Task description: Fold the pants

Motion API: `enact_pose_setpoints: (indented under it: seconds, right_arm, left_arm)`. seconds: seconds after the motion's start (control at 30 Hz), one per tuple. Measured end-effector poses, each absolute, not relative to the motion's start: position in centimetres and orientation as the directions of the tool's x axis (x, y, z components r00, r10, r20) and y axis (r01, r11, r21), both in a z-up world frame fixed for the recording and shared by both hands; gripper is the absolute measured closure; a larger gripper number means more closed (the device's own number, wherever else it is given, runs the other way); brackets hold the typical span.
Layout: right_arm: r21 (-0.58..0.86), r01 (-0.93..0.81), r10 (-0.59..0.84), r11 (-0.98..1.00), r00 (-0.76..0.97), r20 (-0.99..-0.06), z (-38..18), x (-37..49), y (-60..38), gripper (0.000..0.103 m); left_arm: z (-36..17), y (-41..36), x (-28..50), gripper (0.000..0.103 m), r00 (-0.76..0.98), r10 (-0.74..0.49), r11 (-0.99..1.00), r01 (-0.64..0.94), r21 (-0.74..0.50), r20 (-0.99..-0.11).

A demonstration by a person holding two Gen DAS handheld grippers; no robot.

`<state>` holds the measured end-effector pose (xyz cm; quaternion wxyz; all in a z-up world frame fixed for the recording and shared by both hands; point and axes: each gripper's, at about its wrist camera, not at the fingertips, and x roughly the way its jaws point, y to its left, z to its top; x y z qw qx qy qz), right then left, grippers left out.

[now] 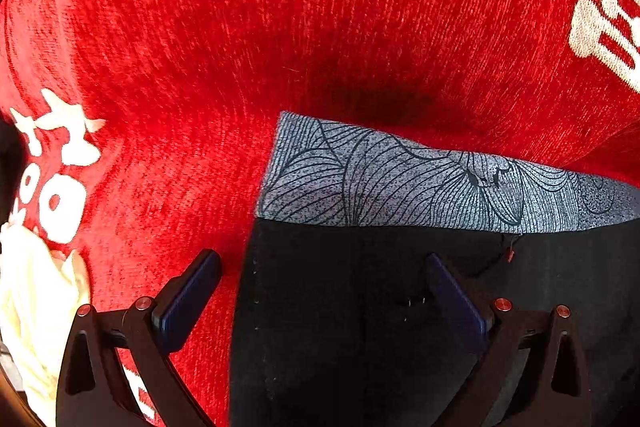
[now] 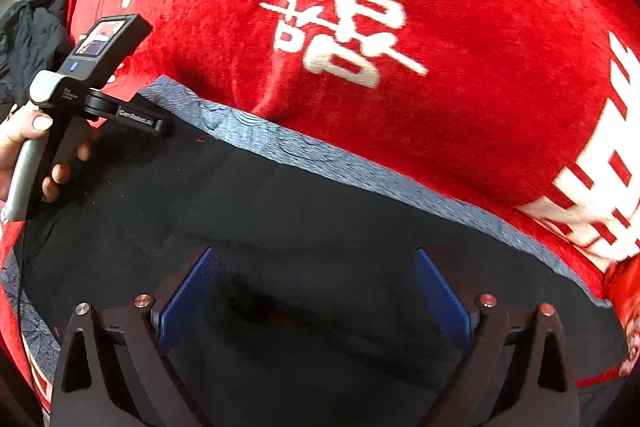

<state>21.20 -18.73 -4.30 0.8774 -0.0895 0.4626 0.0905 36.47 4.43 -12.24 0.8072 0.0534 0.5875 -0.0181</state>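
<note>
Left wrist view: black pants with grey patterned waistband lie flat on red chenille cover; left gripper and right gripper both spread wide, empty.

Bright, saturated light on red cloth; dark soft shadow above waistband. Strong fisheye bending and black vignette at corners. Motion blur on white characters. Pants underexposed, detail lost.

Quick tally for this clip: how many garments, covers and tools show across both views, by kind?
Black pants with grey patterned waistband: 1
Red cover with white characters: 1
Cream cloth at the left edge: 1
Dark garment at the far edge: 1
Handheld tools, left tool and right tool, both open: 2
Total: 6
</note>
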Motion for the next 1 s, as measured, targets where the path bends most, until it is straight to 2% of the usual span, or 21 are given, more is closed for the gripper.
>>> enact_pose_setpoints:
  seconds: [0.27,0.4,0.47,0.5,0.53,0.6,0.7,0.83,1.0]
  right_arm:
    - [-0.014,-0.442,0.220,0.897,0.472,-0.854,-6.3,27.9,-16.1,0.004]
    - [-0.021,-0.497,0.235,0.868,0.447,-0.863,-7.0,30.6,-16.2,0.004]
    - [0.015,-0.508,0.265,0.861,0.422,-0.867,-7.3,31.7,-16.3,0.004]
    - [0.030,-0.509,0.273,0.860,0.411,-0.870,-7.5,32.0,-16.4,0.004]
    - [0.043,-0.510,0.281,0.859,0.400,-0.873,-7.6,32.4,-16.4,0.004]
    - [0.069,-0.525,0.306,0.848,0.381,-0.873,-7.7,32.7,-16.3,0.004]
    - [0.081,-0.570,0.327,0.818,0.345,-0.880,-7.9,32.8,-16.5,0.004]
    - [0.086,-0.653,0.343,0.753,0.277,-0.898,-7.9,33.3,-16.3,0.004]
    - [0.165,-0.691,0.403,0.703,0.197,-0.894,-8.5,35.5,-17.1,0.004]
  left_arm:
    - [-13.3,2.0,37.3,0.000,0.306,0.008,0.982,0.176,0.065,-0.952]
    - [-13.7,0.4,37.9,0.001,0.311,-0.001,0.978,0.198,0.063,-0.951]
    - [-13.6,0.0,38.1,0.010,0.331,-0.006,0.977,0.201,0.064,-0.944]
    - [-13.2,-0.1,38.0,0.027,0.341,-0.032,0.976,0.212,0.044,-0.939]
    - [-12.7,-0.5,37.6,0.053,0.345,-0.065,0.973,0.232,0.018,-0.936]
    - [-12.0,-1.6,36.9,0.072,0.328,-0.122,0.960,0.279,-0.027,-0.937]
    - [-12.0,-2.7,36.5,0.076,0.343,-0.103,0.956,0.293,0.002,-0.934]
    - [-10.9,-1.9,36.7,0.079,0.342,-0.178,0.962,0.258,-0.090,-0.923]
    - [-8.5,-1.7,35.2,0.080,0.393,-0.221,0.948,0.302,-0.101,-0.892]
